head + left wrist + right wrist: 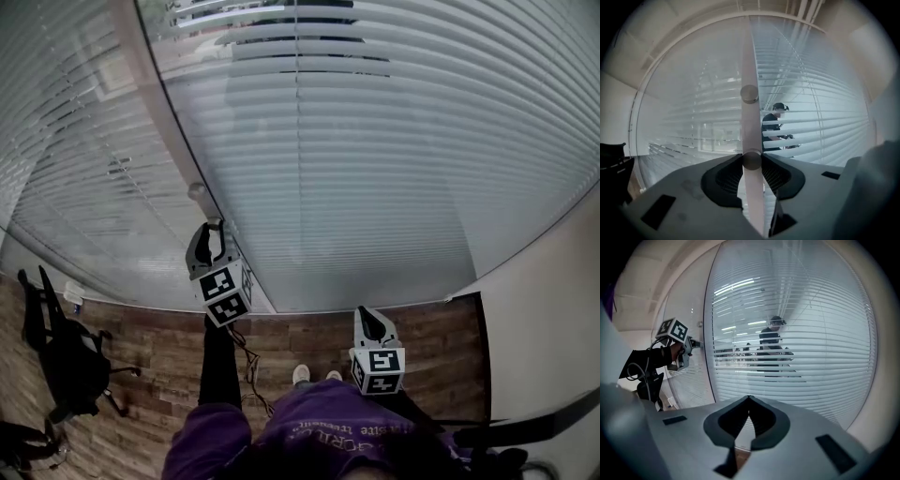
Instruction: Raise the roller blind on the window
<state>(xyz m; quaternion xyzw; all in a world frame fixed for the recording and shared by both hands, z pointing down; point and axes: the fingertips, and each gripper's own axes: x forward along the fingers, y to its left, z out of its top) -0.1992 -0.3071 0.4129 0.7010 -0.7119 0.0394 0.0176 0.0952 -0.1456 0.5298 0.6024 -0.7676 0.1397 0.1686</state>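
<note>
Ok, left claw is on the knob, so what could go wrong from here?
1. The left claw pinches the small round knob only at its tips; it may slip when moved.
2. A second knob sits above on the same white strip; moving up could hit it.
3. The right claw is shut and empty, so nothing backs up the grip.

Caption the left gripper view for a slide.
Left gripper shut on a round knob on the window post, blind behind.
</note>
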